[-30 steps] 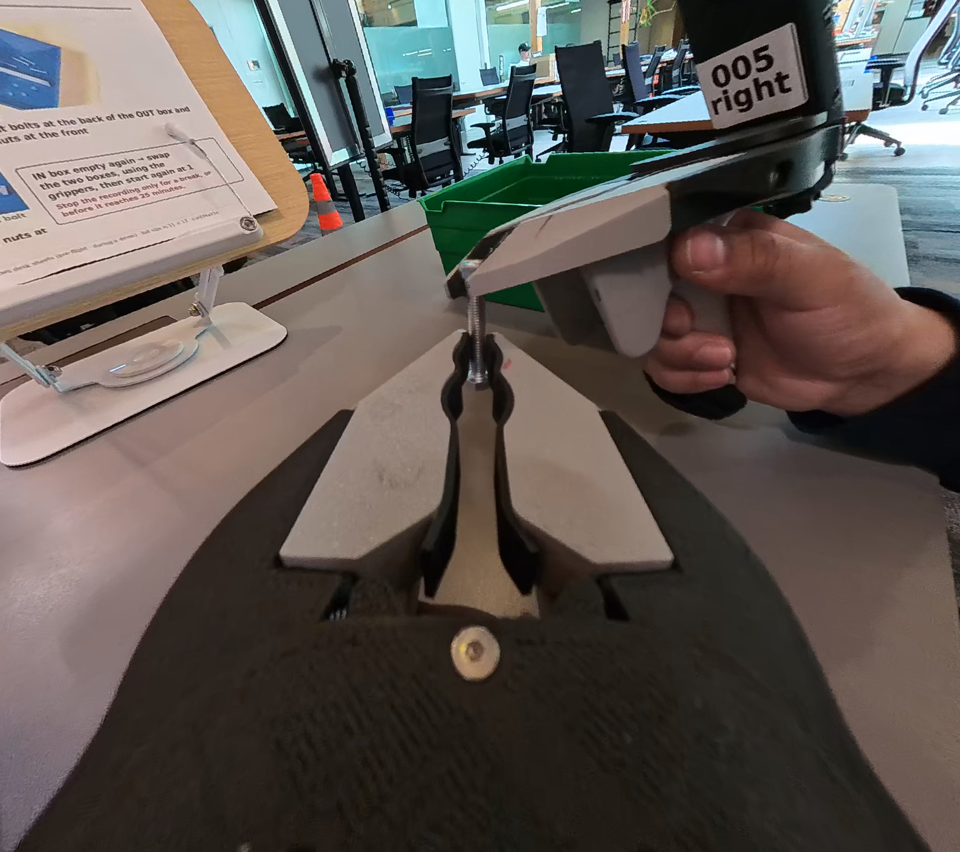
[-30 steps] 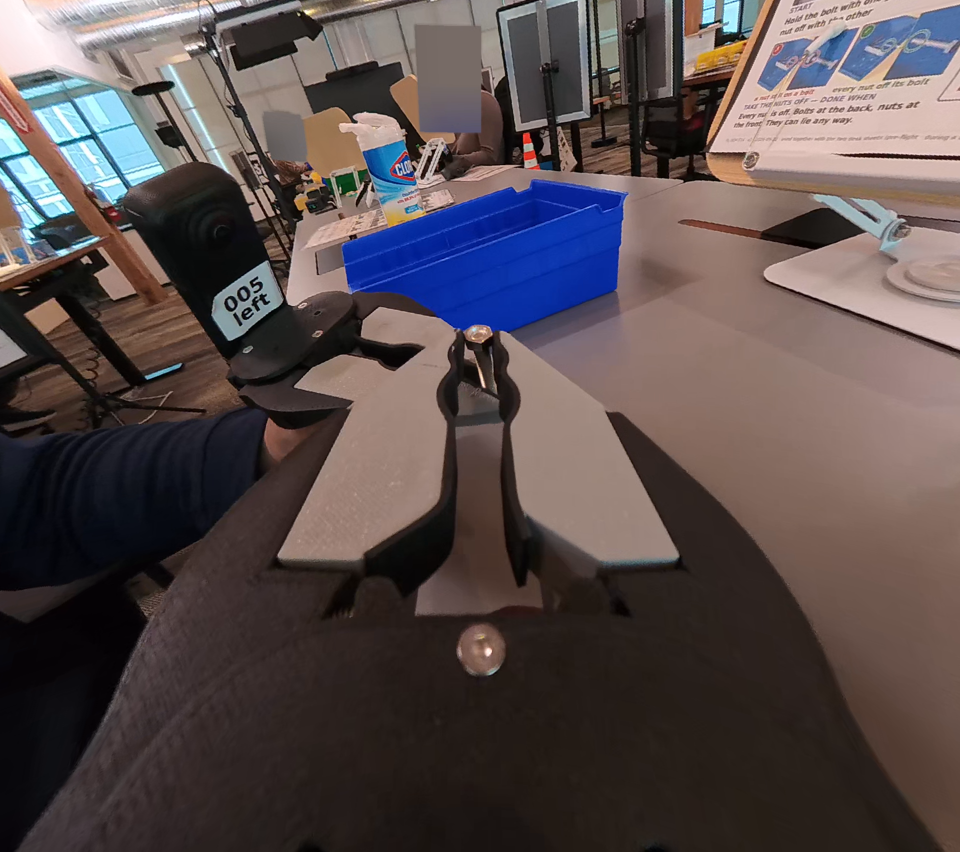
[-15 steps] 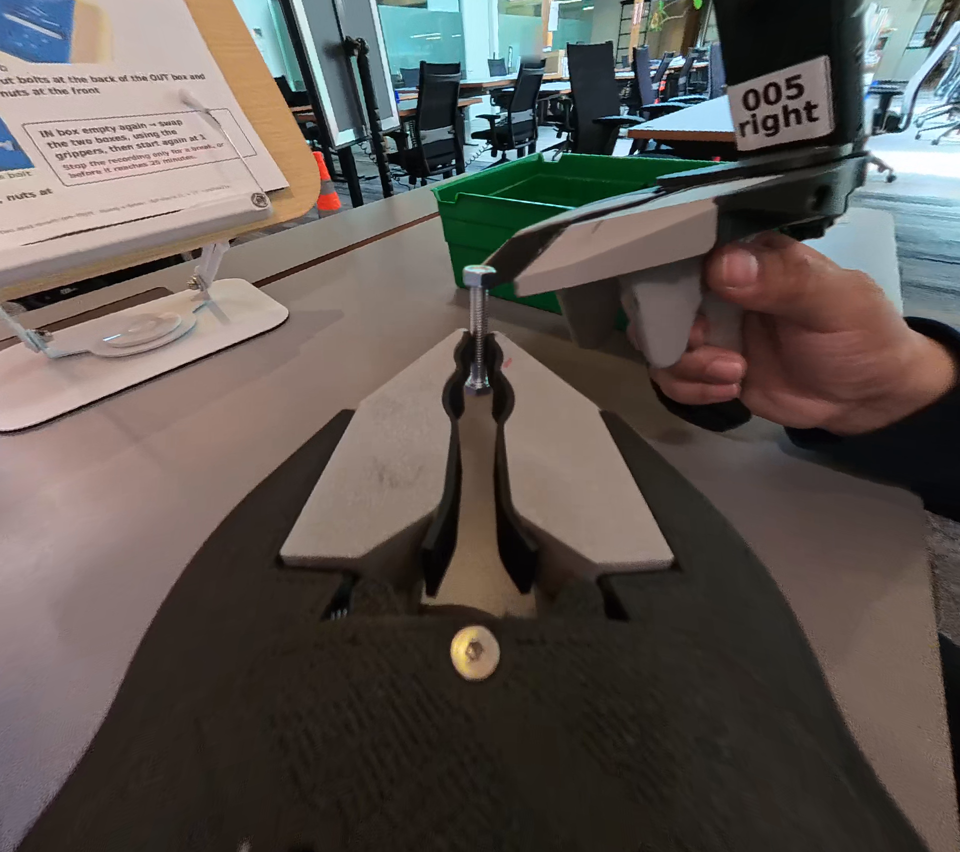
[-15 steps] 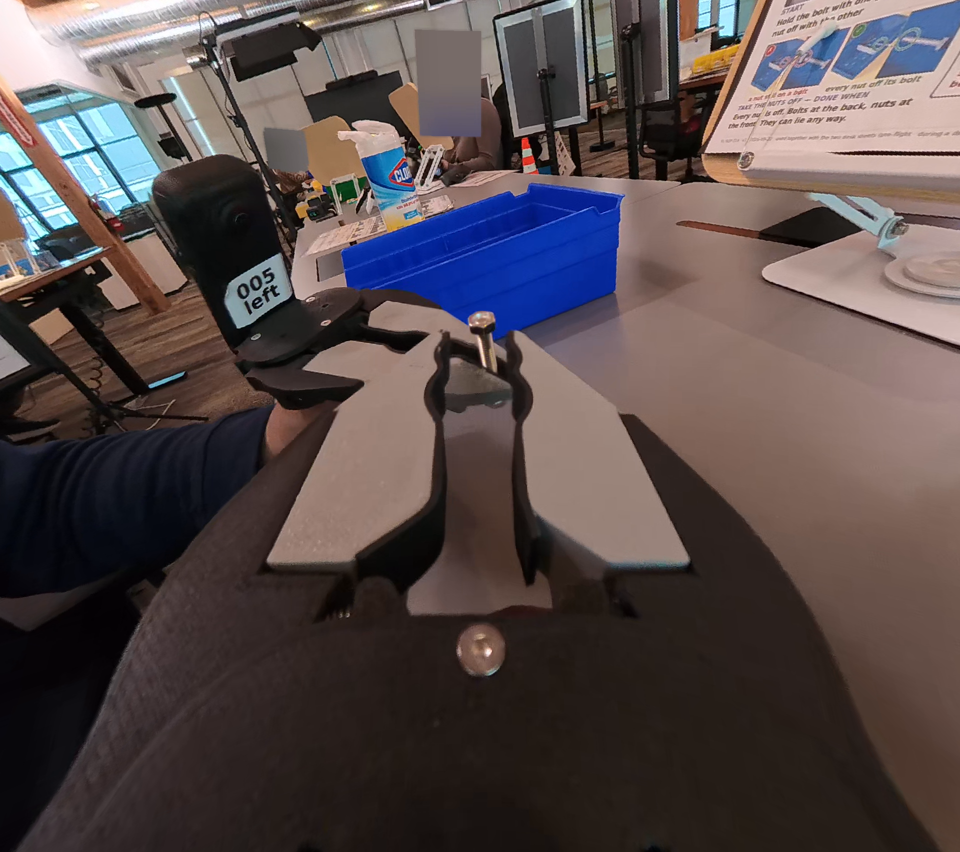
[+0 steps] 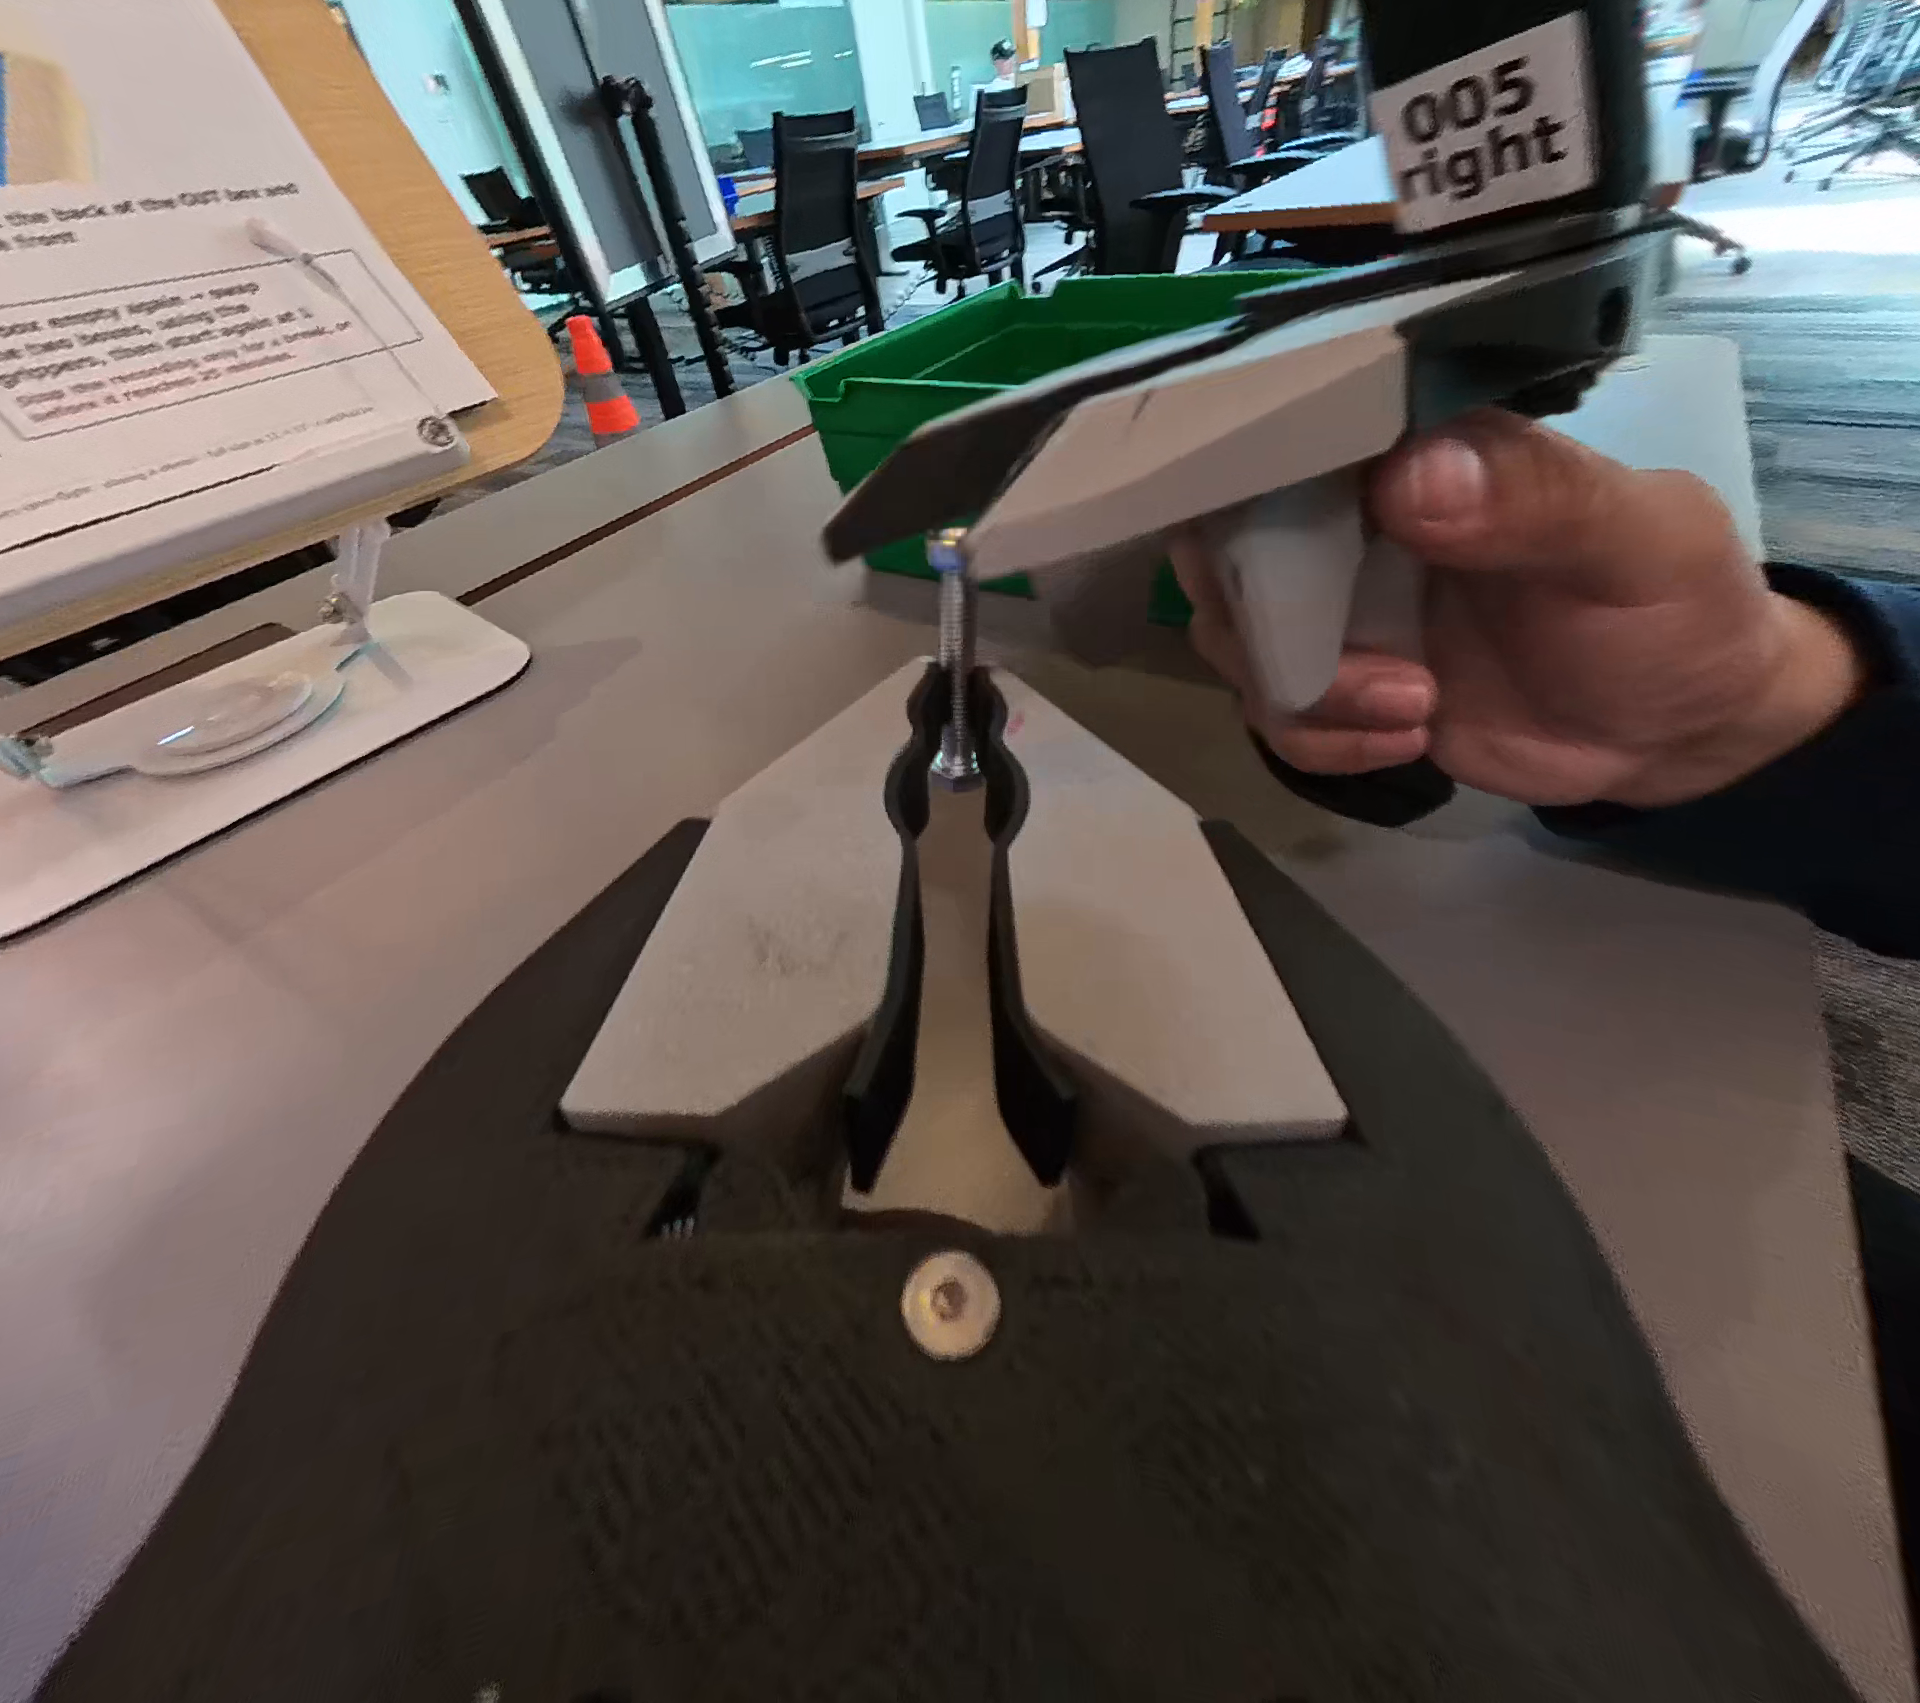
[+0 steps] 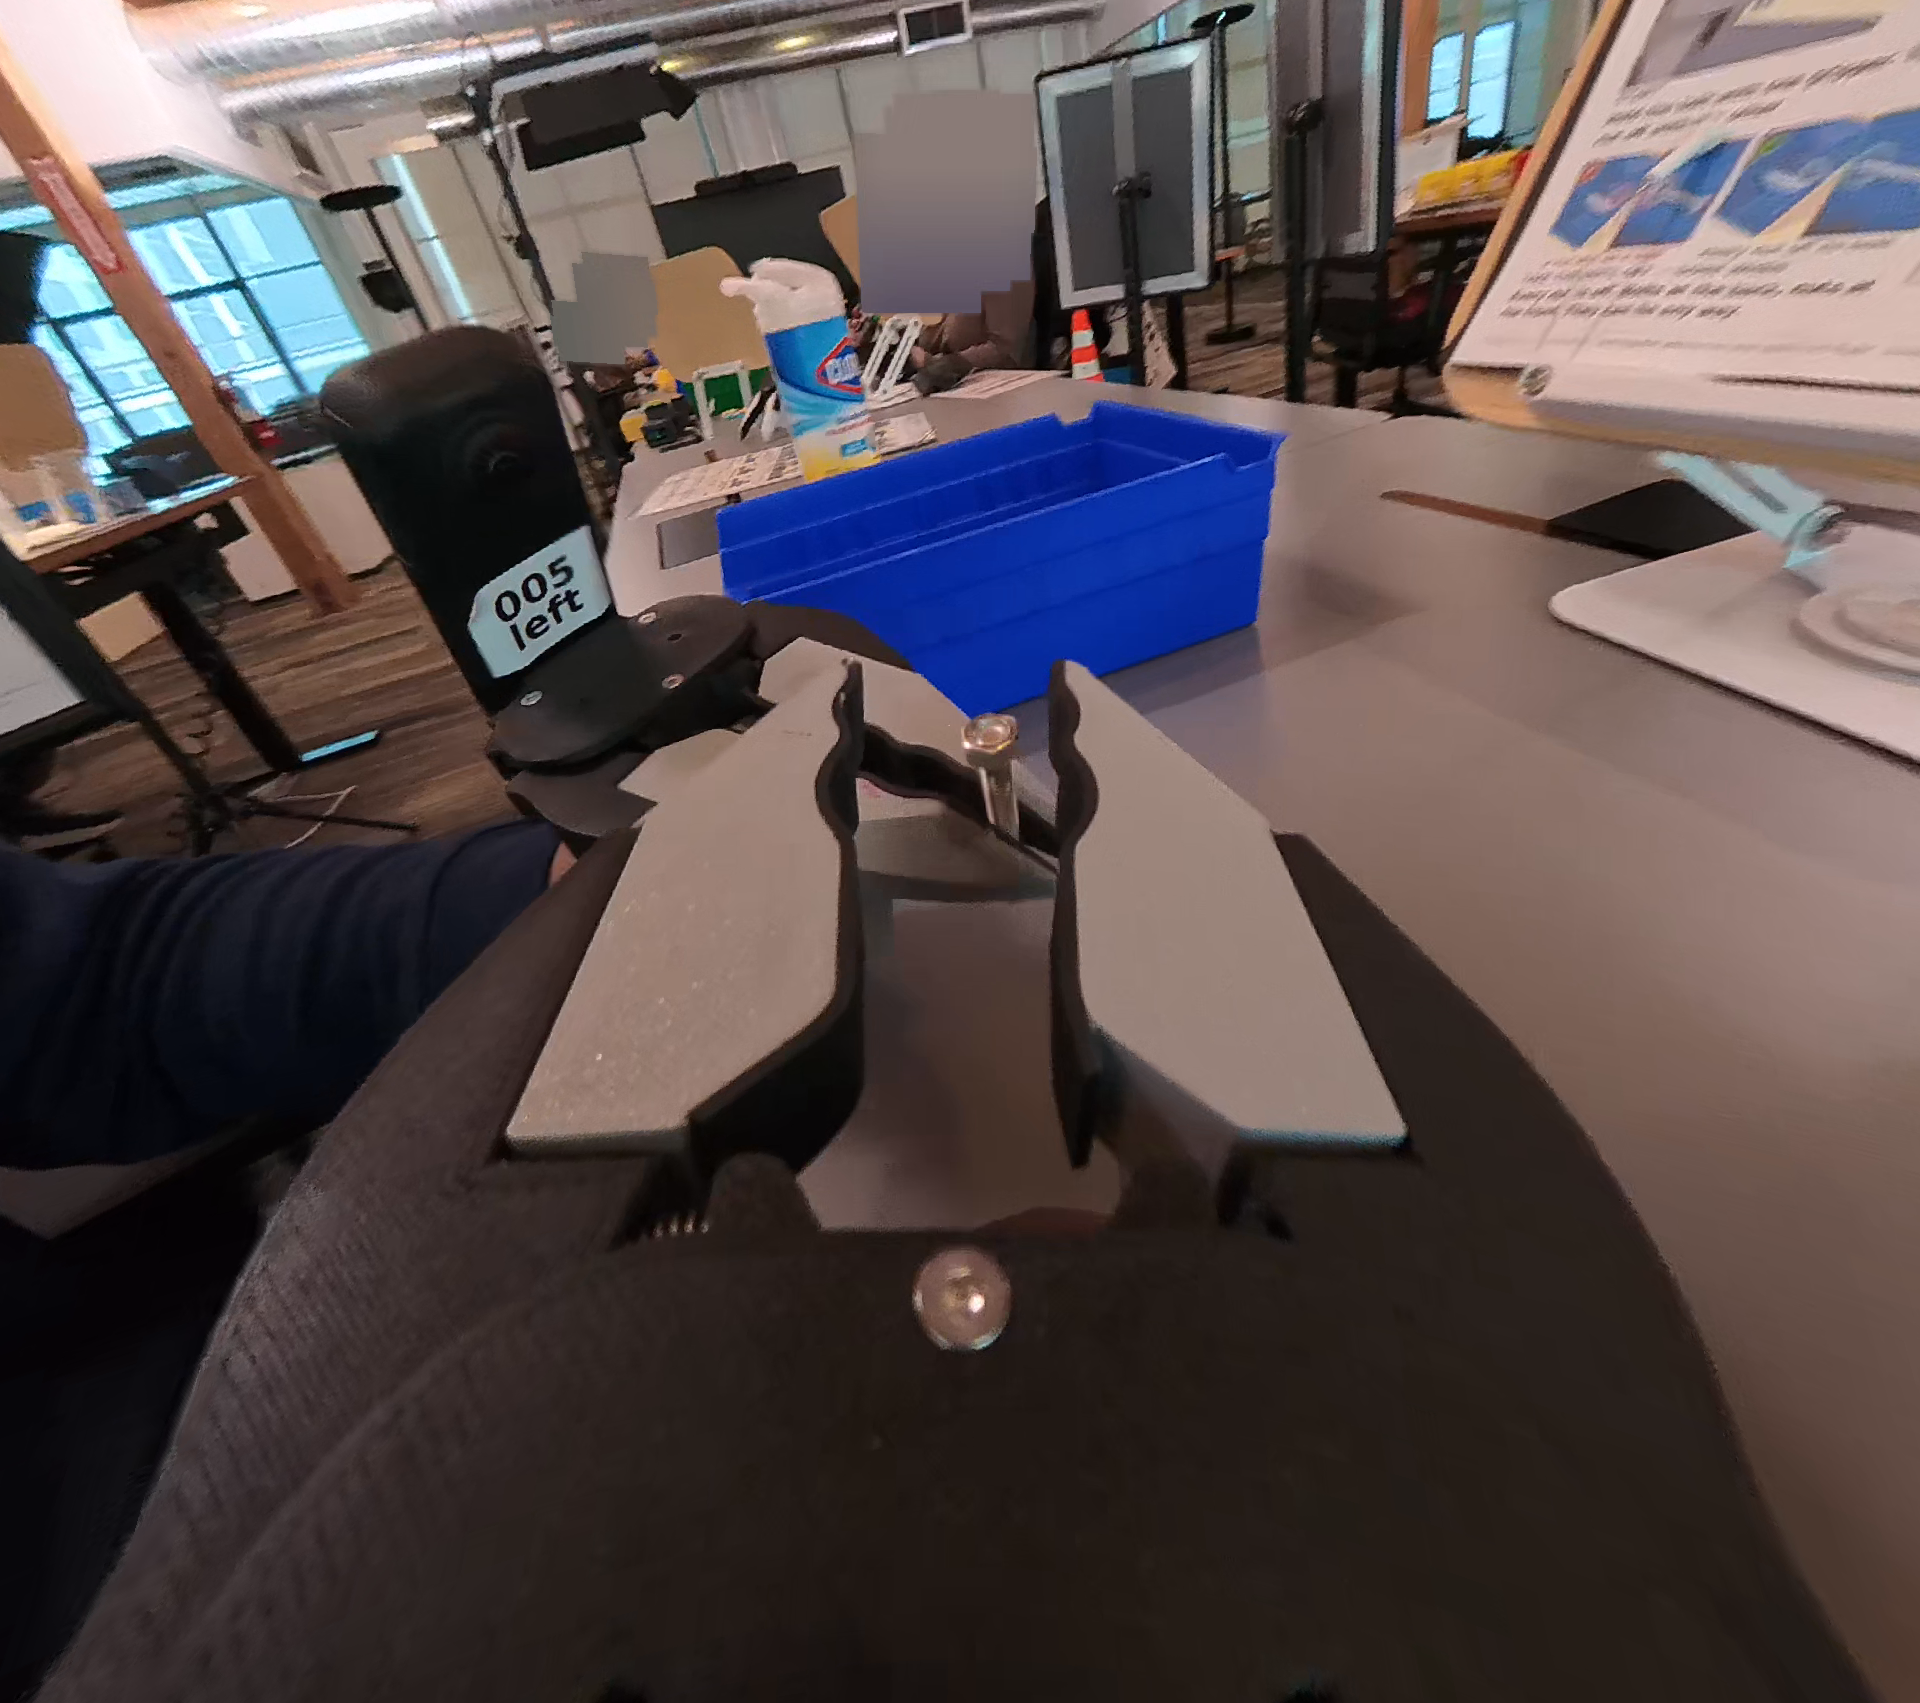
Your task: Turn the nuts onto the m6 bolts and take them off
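Note:
A silver M6 bolt (image 5: 951, 635) stands upright over the grey table (image 5: 260, 978), head up. My left gripper (image 5: 954, 703) is shut on the nut (image 5: 954, 762) at the bolt's lower end. My right gripper (image 5: 914, 539) comes in from the right, held by a hand, with its tips level with the bolt head. In the right wrist view my right gripper (image 6: 956, 739) is open, and the bolt head (image 6: 989, 734) sits in the gap nearer the right finger (image 6: 1143, 874), touching neither finger.
A green bin (image 5: 935, 396) stands on the table behind the bolt. A blue bin (image 6: 997, 552) stands beyond the left gripper. An instruction board on a white stand (image 5: 208, 303) sits at the table's far side. A wipes canister (image 6: 821, 375) stands farther back. My hands' fingertips stand some 4 cm from each other.
My right gripper was shut on the bolt head a second ago. It let go, opened wide and now has its fingers either side of the head. The left gripper kept its hold.

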Tool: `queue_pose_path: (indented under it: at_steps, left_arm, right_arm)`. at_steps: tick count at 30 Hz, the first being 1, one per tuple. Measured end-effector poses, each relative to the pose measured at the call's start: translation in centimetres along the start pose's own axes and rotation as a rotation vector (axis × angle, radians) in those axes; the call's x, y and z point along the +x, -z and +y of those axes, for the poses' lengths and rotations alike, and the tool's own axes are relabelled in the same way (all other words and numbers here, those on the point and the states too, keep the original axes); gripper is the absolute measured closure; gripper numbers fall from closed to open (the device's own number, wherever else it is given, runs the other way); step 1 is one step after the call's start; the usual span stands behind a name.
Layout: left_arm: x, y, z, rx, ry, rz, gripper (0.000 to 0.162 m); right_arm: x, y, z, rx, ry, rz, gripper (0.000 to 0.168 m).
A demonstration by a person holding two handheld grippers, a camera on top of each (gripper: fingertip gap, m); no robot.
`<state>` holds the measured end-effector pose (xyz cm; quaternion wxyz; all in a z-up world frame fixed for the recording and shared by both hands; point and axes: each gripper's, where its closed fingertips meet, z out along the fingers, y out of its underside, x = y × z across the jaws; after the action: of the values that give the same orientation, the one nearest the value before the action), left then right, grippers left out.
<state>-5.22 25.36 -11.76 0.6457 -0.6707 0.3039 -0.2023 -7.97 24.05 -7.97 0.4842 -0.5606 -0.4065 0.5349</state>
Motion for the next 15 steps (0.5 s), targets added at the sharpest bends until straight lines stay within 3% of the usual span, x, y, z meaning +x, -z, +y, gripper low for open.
queue_pose_path:
  at_steps: [5, 10, 15]
  left_arm:
    - [-1.9, 0.4, 0.1, 0.008, 0.066, -0.063, 0.159]
    - [0.2, -0.2, 0.3, -0.015, 0.002, 0.010, 0.159]
    - [-0.2, -0.2, 0.4, -0.021, -0.003, -0.014, 0.159]
  right_arm:
    - [0.8, 0.4, 0.1, -0.005, 0.000, 0.039, 0.139]
    - [-0.6, -0.6, 0.8, -0.041, 0.013, -0.020, 0.133]
    - [0.3, -0.1, 0.5, -0.027, 0.016, 0.026, 0.135]
